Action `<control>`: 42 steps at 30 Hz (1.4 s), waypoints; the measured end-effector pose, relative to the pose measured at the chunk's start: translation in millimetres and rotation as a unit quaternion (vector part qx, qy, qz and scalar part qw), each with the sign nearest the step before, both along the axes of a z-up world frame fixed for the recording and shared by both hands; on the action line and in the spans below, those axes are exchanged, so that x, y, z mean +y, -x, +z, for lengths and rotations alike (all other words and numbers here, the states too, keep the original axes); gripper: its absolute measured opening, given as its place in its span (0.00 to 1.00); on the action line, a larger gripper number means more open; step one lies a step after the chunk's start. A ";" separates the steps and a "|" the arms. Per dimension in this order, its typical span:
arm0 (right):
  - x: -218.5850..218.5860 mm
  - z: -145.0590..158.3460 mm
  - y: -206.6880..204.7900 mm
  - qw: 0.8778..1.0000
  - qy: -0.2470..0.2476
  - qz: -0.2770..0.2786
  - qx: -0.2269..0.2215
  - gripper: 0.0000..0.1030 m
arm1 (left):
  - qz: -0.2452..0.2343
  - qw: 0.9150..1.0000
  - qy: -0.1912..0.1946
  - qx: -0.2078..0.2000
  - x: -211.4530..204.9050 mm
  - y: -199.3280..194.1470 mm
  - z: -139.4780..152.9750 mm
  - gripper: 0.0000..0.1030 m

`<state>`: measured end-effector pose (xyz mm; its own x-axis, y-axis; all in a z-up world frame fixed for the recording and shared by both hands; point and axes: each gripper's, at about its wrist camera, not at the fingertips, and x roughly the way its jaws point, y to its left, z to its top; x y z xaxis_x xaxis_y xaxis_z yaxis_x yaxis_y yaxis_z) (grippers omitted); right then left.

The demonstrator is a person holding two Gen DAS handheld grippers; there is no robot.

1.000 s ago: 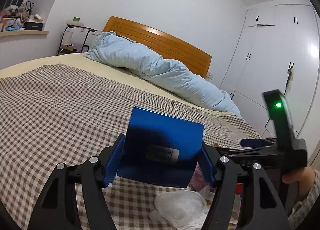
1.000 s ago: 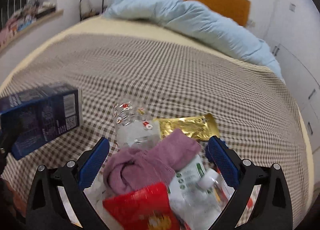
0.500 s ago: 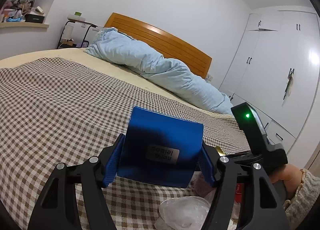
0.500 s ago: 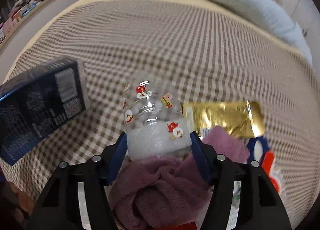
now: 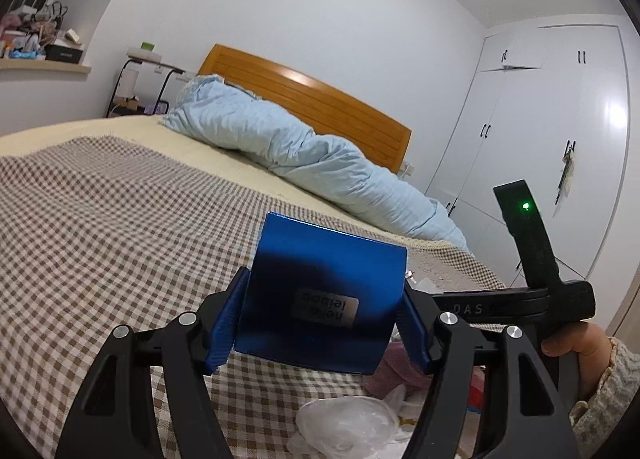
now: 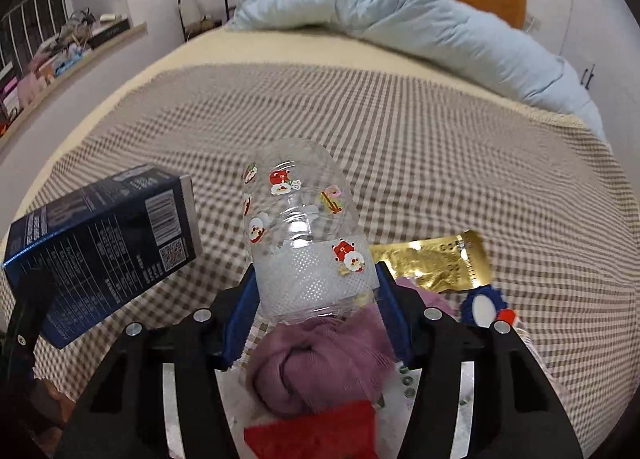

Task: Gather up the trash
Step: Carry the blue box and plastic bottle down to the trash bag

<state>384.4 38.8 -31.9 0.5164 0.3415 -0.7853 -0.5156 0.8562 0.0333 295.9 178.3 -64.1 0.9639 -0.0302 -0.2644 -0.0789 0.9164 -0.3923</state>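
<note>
My left gripper [image 5: 322, 325] is clamped on a blue box [image 5: 320, 299], held above the checked bedspread [image 5: 100, 227]. My right gripper [image 6: 316, 311] is closing its jaws around a clear bottle [image 6: 304, 235], lifted over a purple cloth [image 6: 320, 363], with a gold wrapper [image 6: 432, 263] just beside it.

The room has soft, even indoor light. Glare sits on the white wardrobe doors [image 5: 600, 131] and the wooden headboard [image 5: 304, 83]. The blue box [image 5: 324, 295] is shadowed on its lower face. Both views bend strongly toward dark corners; the checked blanket [image 6: 460, 147] looks slightly blurred.
</note>
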 end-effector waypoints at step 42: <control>-143.9 3.7 271.3 0.999 -0.013 0.040 0.018 0.54 | -0.160 0.976 -0.132 0.061 -144.3 202.6 29.8 0.59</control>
